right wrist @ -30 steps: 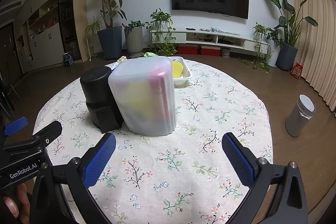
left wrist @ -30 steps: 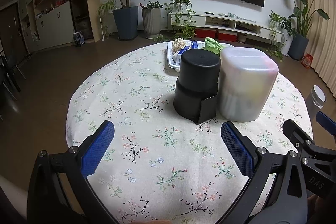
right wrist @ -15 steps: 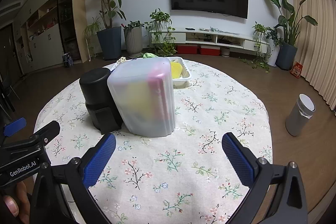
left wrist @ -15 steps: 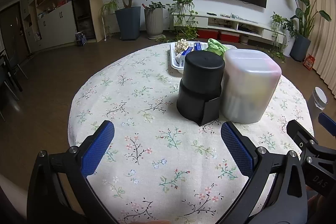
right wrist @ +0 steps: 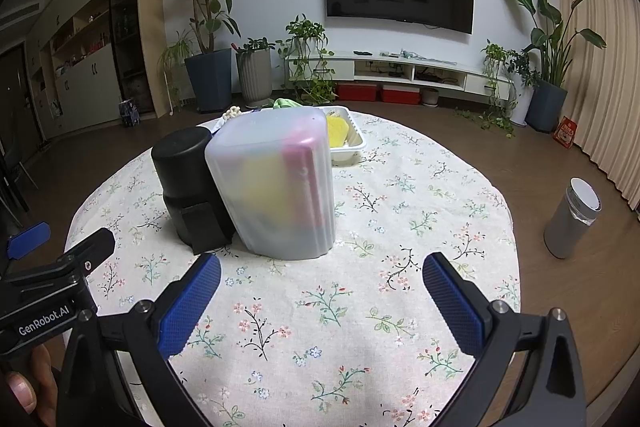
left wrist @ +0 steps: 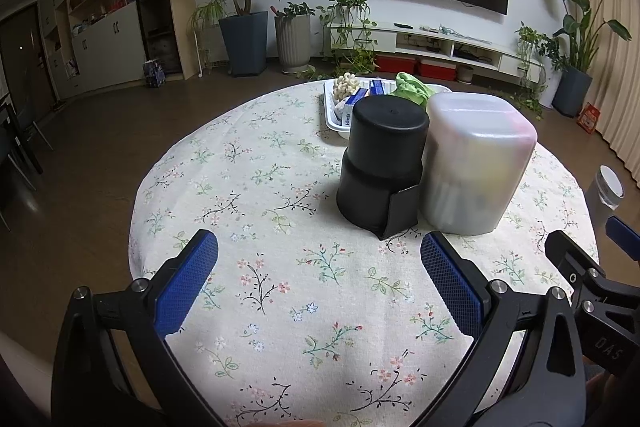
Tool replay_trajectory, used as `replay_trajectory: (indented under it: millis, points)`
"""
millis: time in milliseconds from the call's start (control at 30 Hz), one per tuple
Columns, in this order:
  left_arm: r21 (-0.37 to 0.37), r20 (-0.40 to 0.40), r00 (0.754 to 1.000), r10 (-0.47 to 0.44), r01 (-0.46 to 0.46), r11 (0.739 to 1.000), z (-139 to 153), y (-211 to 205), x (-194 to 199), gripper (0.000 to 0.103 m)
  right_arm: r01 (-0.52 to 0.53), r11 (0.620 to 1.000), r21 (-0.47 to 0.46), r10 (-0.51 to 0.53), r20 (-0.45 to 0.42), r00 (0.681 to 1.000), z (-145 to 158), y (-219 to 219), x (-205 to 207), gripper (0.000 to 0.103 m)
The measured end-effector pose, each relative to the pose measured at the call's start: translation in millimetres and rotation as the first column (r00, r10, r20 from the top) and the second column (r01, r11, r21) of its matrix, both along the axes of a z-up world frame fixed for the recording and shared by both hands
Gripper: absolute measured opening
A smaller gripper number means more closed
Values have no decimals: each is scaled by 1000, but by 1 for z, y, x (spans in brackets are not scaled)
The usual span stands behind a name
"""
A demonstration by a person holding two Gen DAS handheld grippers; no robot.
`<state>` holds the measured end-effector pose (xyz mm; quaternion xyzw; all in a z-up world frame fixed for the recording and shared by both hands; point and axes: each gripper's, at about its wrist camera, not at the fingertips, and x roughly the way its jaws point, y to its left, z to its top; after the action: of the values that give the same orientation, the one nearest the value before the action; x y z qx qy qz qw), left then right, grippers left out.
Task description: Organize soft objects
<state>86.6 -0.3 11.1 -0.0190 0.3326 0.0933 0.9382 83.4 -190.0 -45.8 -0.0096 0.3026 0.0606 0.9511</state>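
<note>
On the round floral tablecloth (left wrist: 280, 287) a black cylindrical container (left wrist: 382, 159) (right wrist: 188, 183) stands beside a frosted translucent bin (left wrist: 476, 163) (right wrist: 280, 183) with yellow and pink shapes blurred inside. Behind them a white tray (left wrist: 332, 119) (right wrist: 354, 147) holds a green cloth (left wrist: 412, 89), a beige knobbly item (left wrist: 346, 85), blue-and-white packets (left wrist: 356, 99) and a yellow sponge (right wrist: 338, 131). My left gripper (left wrist: 320, 279) hovers open over the near table, short of the containers. My right gripper (right wrist: 322, 291) is open too, in front of the bin. Neither holds anything.
A grey cylinder with a white lid (right wrist: 572, 219) stands on the floor right of the table. Potted plants (right wrist: 208, 75) and a TV console (right wrist: 404, 75) line the far wall. The other gripper's body (right wrist: 52, 287) shows at the left edge of the right wrist view.
The left wrist view has drifted slightly, so the containers sit a little further right and higher. Both grippers stay open and nothing on the table has moved.
</note>
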Motion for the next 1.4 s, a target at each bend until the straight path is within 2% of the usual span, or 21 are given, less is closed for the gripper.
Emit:
replay_trajectory:
  millis: [1400]
  points:
    - [-2, -1, 1000, 4, -4, 1000, -5, -4, 0, 103, -2, 1000, 8, 2, -10, 1000, -1, 4, -2, 103]
